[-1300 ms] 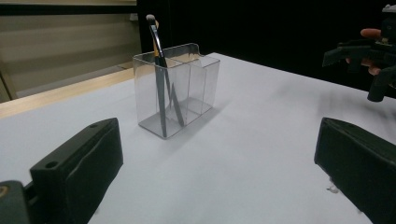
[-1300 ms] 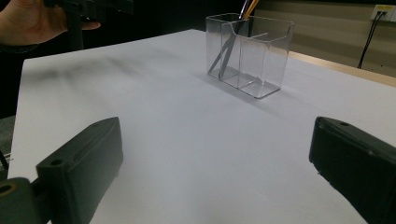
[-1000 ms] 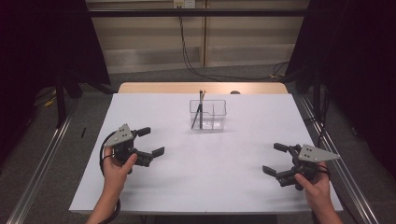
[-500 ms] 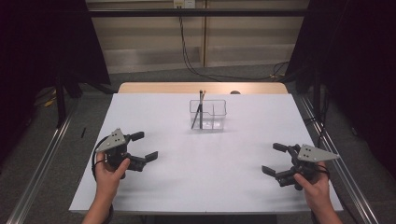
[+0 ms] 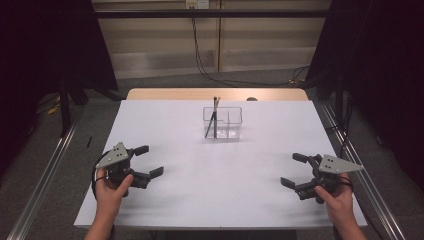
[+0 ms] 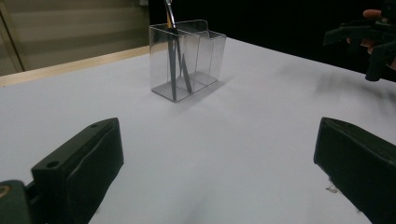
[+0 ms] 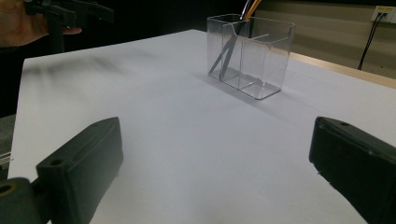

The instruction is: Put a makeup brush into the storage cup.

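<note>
Tabletop (image 5: 220,165), white, carries a clear two-compartment holder (image 5: 223,123) toward its far middle, with two thin brushes (image 5: 215,117) leaning in its left compartment. The left hand-held gripper (image 5: 149,160) sits near the left edge, jaws spread wide and empty. The right hand-held gripper (image 5: 292,170) sits near the right edge, likewise wide apart and holding nothing, well apart from the holder.
</note>
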`<state>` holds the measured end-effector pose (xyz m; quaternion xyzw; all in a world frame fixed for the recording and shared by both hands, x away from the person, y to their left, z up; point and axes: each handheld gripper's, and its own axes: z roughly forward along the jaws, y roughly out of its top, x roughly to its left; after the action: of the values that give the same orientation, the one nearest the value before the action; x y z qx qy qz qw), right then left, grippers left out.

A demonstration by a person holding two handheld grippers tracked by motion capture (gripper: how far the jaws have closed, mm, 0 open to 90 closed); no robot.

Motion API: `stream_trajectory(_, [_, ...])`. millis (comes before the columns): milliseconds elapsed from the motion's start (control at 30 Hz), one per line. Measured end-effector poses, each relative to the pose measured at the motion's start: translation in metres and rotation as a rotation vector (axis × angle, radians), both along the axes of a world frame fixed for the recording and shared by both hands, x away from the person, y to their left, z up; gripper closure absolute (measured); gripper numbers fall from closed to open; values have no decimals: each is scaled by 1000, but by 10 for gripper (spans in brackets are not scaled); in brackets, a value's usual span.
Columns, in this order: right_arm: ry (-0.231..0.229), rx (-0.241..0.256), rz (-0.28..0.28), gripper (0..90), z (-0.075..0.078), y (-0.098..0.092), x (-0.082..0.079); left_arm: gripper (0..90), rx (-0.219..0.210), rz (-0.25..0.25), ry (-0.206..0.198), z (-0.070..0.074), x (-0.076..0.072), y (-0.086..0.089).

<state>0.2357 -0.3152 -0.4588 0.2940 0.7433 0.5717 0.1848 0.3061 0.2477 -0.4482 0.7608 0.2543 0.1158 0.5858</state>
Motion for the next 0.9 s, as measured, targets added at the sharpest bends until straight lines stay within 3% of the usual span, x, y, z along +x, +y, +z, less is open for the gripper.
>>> stream_trajectory(733, [-4,-8,-8,27,0,-1,0,17,23,22,12,-5,-18,17])
stream_trajectory(900, [-4,-8,-9,26,-1,-2,1,16,55,12,4,-5,-21,14])
